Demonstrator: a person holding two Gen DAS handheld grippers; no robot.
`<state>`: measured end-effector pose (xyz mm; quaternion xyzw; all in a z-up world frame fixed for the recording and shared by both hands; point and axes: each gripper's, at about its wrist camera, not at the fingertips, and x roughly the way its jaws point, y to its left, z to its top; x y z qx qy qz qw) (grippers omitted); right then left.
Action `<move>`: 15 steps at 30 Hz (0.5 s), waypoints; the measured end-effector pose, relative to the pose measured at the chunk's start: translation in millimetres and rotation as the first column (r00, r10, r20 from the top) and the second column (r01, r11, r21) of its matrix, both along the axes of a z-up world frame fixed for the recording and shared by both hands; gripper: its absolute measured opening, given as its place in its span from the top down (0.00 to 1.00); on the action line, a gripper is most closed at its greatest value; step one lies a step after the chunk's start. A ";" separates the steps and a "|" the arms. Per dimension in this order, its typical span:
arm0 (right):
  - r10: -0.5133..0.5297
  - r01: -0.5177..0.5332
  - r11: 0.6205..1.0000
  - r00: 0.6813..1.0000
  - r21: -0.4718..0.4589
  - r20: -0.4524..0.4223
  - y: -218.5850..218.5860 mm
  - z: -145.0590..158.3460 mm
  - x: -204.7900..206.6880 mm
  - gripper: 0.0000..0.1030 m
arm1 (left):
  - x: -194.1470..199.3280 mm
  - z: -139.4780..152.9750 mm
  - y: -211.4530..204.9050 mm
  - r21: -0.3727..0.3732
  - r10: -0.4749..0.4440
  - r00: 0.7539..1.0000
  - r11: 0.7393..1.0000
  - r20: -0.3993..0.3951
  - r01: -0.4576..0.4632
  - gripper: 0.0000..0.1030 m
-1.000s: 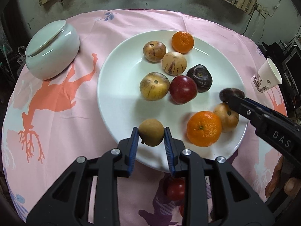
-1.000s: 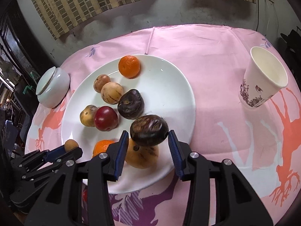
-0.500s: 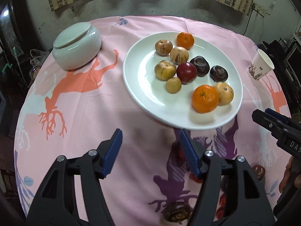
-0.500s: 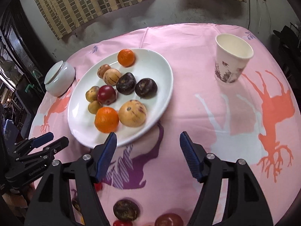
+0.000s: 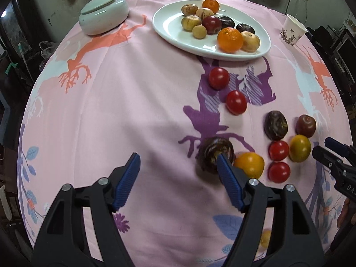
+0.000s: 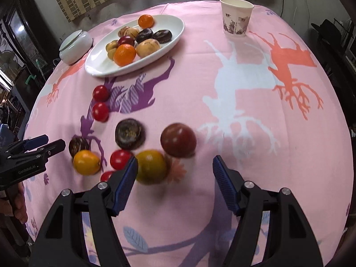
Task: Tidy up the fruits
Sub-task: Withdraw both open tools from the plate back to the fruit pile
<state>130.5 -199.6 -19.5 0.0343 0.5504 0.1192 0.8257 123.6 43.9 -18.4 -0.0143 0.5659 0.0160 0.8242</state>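
While the white oval plate (image 5: 178,37) is sitting at the far side of the pink tablecloth (image 5: 133,111) with oranges, passion fruits, a red plum and dark fruits already on it, both grippers are hanging over the near side. The left gripper (image 5: 178,173) is opening its jaws with nothing between them, only bare cloth; its right pad is overlapping a dark brown fruit (image 5: 214,153) in that view. The right gripper (image 6: 174,173) is standing spread and empty too, just near of a yellow-green tomato (image 6: 151,165) and a dark red plum (image 6: 178,140). Loose red tomatoes (image 5: 235,101), an orange-yellow tomato (image 6: 86,162) and another dark fruit (image 6: 129,136) are lying scattered between plate and grippers. A paper cup (image 6: 237,17) is standing far right, a lidded ceramic jar (image 5: 103,20) far left
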 end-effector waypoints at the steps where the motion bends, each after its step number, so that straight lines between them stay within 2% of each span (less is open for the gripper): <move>1: 0.010 -0.010 1.000 1.000 -0.003 -0.003 0.5 -0.4 -7.7 0.32 | -4.1 -0.1 -0.2 0.003 -0.001 1.000 1.000 -0.004 0.001 0.28; 7: 0.123 -0.121 0.991 0.992 0.048 -0.041 16.3 0.0 -52.2 0.32 | -23.7 0.1 -5.5 0.009 -0.024 1.000 1.000 -0.018 0.024 0.27; 15: 0.320 -0.319 0.947 0.945 0.035 -0.062 61.5 -4.3 -96.5 0.32 | -32.9 5.5 -3.2 0.021 -0.025 1.000 0.999 -0.014 0.026 0.25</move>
